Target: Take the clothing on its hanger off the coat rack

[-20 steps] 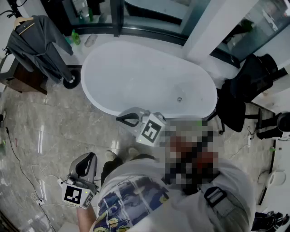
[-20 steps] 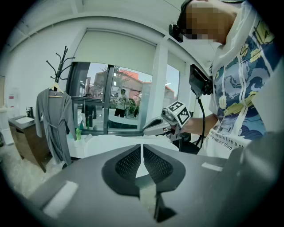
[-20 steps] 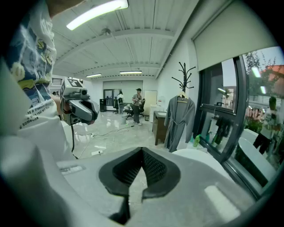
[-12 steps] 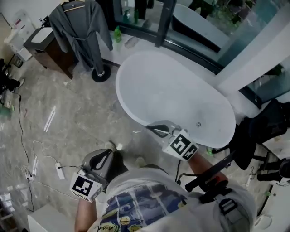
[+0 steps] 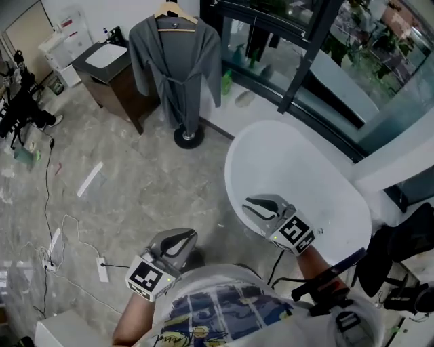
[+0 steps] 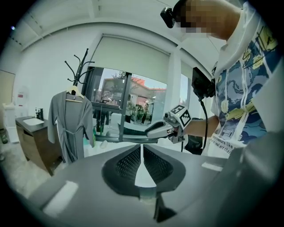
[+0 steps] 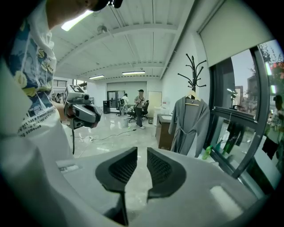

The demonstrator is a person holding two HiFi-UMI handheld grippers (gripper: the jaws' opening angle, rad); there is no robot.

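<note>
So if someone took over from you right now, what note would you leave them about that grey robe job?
Left gripper: jaws all but together, empty, held low by the body.
Right gripper: jaws slightly apart, empty, above the white oval bathtub.
Grey bathrobe hangs on its wooden hanger on the black coat rack, across the floor, likely out of reach from here.
Done: nothing yet.
Left: walk over, grip the hanger, lift it with the robe off the rack.

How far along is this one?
Done: nothing; the robe hangs on its hanger on the rack. In hand: nothing; the left gripper and right gripper are empty, far from it. Left: approach, grip the hanger, lift it off.
</note>
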